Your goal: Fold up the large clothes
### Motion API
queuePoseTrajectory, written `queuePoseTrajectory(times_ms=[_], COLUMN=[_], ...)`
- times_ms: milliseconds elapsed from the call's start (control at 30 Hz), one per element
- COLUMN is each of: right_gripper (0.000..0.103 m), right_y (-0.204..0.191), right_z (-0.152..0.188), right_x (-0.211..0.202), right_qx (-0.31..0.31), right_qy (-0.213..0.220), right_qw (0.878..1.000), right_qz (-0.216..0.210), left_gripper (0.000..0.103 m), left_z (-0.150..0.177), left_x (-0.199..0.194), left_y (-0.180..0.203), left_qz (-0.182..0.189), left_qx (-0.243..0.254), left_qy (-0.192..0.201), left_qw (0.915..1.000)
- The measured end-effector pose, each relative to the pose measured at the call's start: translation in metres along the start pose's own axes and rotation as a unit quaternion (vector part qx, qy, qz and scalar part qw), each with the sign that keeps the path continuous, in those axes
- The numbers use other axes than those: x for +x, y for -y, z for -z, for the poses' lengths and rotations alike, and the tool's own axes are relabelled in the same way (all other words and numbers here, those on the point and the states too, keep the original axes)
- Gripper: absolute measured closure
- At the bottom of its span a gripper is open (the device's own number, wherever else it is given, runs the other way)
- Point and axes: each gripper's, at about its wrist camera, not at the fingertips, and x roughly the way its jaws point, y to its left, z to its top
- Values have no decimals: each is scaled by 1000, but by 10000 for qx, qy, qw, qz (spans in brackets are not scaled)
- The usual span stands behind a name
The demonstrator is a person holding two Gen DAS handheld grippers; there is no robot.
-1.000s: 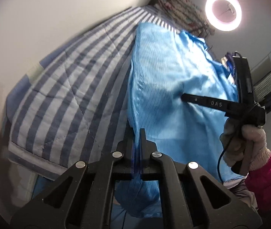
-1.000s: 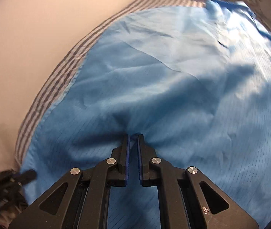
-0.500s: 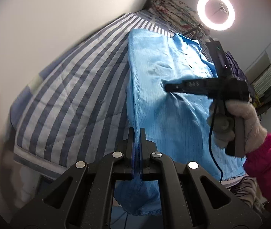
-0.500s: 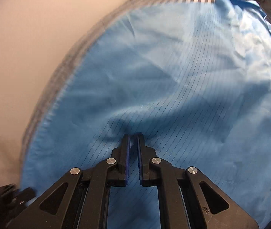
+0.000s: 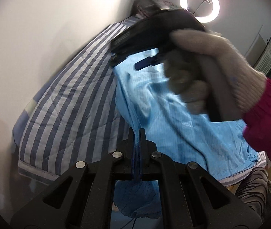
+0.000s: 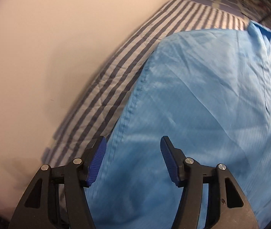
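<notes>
- The garment (image 5: 183, 126) pinched in my left tongs (image 5: 136, 133) is sky blue with fine dark pinstripes.
- Left of both tongs, the quilt (image 6: 116, 76) has navy and pale grey stripes.
- My right tongs (image 6: 133, 148) are black with royal-blue pads (image 6: 97, 160).
- My glove (image 5: 217, 64) is beige, my sleeve (image 5: 268, 126) magenta.

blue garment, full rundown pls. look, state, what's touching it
The blue garment is light blue, thin and smooth-looking, with fine dark pinstripes and a stitched hem along its left edge. It lies spread and mildly wrinkled over the striped quilt, one end drooping off the near bed edge. The left gripper is shut on a raised fold of its edge. The right gripper hangs open above it, nothing between its pads, one finger over the hem.
</notes>
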Motion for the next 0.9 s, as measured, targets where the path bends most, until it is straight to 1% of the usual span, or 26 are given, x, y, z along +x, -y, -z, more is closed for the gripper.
queuePoseTrajectory(times_ms=[167, 200, 233, 267, 300, 367, 433, 533, 600, 667, 733, 767, 833, 900], right_gripper=[45, 49, 55, 73, 87, 99, 101, 102, 102, 102, 102, 102, 102, 102], right_y=[-21, -22, -23, -24, -24, -17, -3, 45, 69, 93, 123, 136, 166, 195], right_z=[-14, -15, -16, -16, -17, -21, -22, -23, -20, -14, -4, 2, 18, 33], right_x=[28, 33, 38, 41, 43, 46, 40, 23, 5, -12, -31, -39, -57, -68], right_qx=[-312, -350, -379, -394, -408, -390, -203, 152, 442, 660, 960, 1088, 1436, 1704], right_qy=[-235, -291, -349, -374, -382, -338, -247, 52, 316, 531, 818, 930, 1228, 1476], right_qw=[9970, 9960, 9951, 9945, 9937, 9941, 9971, 9997, 9983, 9951, 9878, 9842, 9720, 9614], right_qz=[664, 763, 841, 894, 967, 951, 688, 166, -219, -503, -910, -1041, -1394, -1575], left_gripper=[103, 103, 103, 103, 103, 103, 103, 103, 103, 103, 103, 103, 103, 103], left_z=[-3, -4, -4, -5, -5, -5, -6, -9, -8, -8, -7, -5, -1, 5], left_x=[5, 6, 7, 9, 9, 10, 11, 13, 10, 9, 10, 12, 12, 17], left_y=[17, 20, 23, 25, 30, 35, 43, 61, 71, 86, 105, 114, 131, 149], left_qz=[-67, -79, -90, -93, -98, -91, -86, -85, -52, -29, 10, 43, 73, 116], left_qx=[344, 396, 438, 462, 482, 533, 634, 874, 1031, 1187, 1365, 1452, 1637, 1860], left_qy=[-8, -10, -14, -22, -24, -23, -20, 10, 34, 62, 71, 50, 23, -45], left_qw=[9994, 9992, 9990, 9989, 9988, 9985, 9979, 9961, 9947, 9929, 9906, 9894, 9865, 9825])
